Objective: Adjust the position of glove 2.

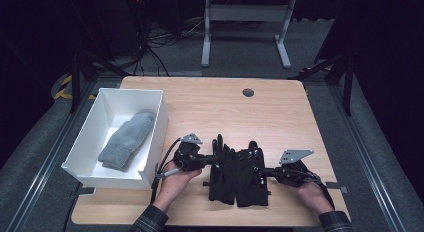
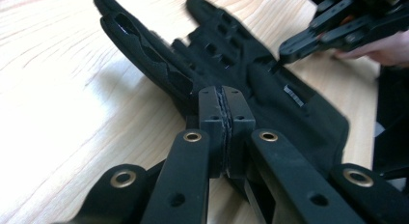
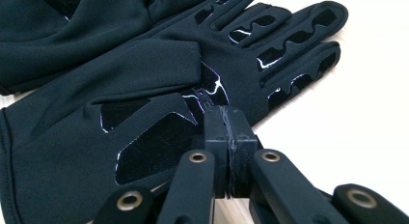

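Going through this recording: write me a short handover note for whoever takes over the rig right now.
Left gripper: jaws shut, tips at the left edge of the black gloves; whether any fabric is pinched cannot be told.
Right gripper: jaws shut, tips at the gloves' right edge, grip likewise unclear.
Things: both gloves lie flat side by side at the table's front middle. The white bin at the left holds a folded grey sock.
Done: sock is in the bin.
Left: probably get the gloves paired and into the bin; neither is lifted yet.
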A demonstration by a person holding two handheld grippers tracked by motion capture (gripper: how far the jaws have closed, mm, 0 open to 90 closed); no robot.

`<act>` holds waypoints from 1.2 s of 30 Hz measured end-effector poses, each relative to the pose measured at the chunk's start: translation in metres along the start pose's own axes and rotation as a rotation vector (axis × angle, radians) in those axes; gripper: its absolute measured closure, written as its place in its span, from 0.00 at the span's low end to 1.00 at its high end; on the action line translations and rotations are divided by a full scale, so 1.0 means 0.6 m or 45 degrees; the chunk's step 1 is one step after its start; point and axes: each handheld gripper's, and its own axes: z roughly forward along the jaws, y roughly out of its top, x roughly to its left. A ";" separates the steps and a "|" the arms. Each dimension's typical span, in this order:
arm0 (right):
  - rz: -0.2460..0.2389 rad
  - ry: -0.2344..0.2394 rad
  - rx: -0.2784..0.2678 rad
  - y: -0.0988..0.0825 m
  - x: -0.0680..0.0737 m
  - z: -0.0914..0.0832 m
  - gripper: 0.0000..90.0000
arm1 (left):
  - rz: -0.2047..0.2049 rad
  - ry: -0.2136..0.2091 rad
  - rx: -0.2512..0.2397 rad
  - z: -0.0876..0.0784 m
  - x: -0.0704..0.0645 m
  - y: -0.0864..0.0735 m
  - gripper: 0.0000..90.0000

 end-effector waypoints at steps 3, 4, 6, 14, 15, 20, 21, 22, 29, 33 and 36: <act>-0.011 0.007 0.004 0.006 0.006 0.006 1.00 | 0.014 -0.001 -0.009 -0.003 -0.004 0.007 0.99; -0.013 0.007 0.005 0.008 0.007 0.008 1.00 | 0.020 -0.011 -0.013 -0.004 -0.005 0.010 0.99; -0.017 0.013 0.004 0.011 0.009 0.012 1.00 | 0.029 -0.015 -0.025 -0.006 -0.009 0.017 0.99; -0.020 0.037 -0.003 0.022 0.019 0.026 1.00 | 0.041 -0.071 -0.035 -0.005 -0.015 0.031 0.99; -0.024 0.040 -0.005 0.025 0.022 0.031 1.00 | 0.052 -0.083 -0.035 -0.003 -0.017 0.035 0.99; -0.031 0.061 -0.010 0.034 0.032 0.043 1.00 | 0.058 -0.106 -0.027 0.004 -0.023 0.040 0.99; -0.033 0.067 -0.010 0.036 0.034 0.045 1.00 | 0.057 -0.113 -0.022 0.007 -0.024 0.041 0.99; -0.036 0.069 -0.011 0.038 0.036 0.047 1.00 | 0.058 -0.121 -0.018 0.010 -0.025 0.041 0.99; -0.062 0.092 -0.008 0.055 0.052 0.068 1.00 | 0.064 -0.138 0.028 0.034 -0.031 0.042 0.99; -0.078 0.104 -0.009 0.065 0.063 0.080 1.00 | 0.059 -0.143 0.051 0.047 -0.029 0.038 0.99; -0.083 0.113 -0.009 0.070 0.068 0.086 1.00 | 0.048 -0.140 0.071 0.057 -0.025 0.034 0.99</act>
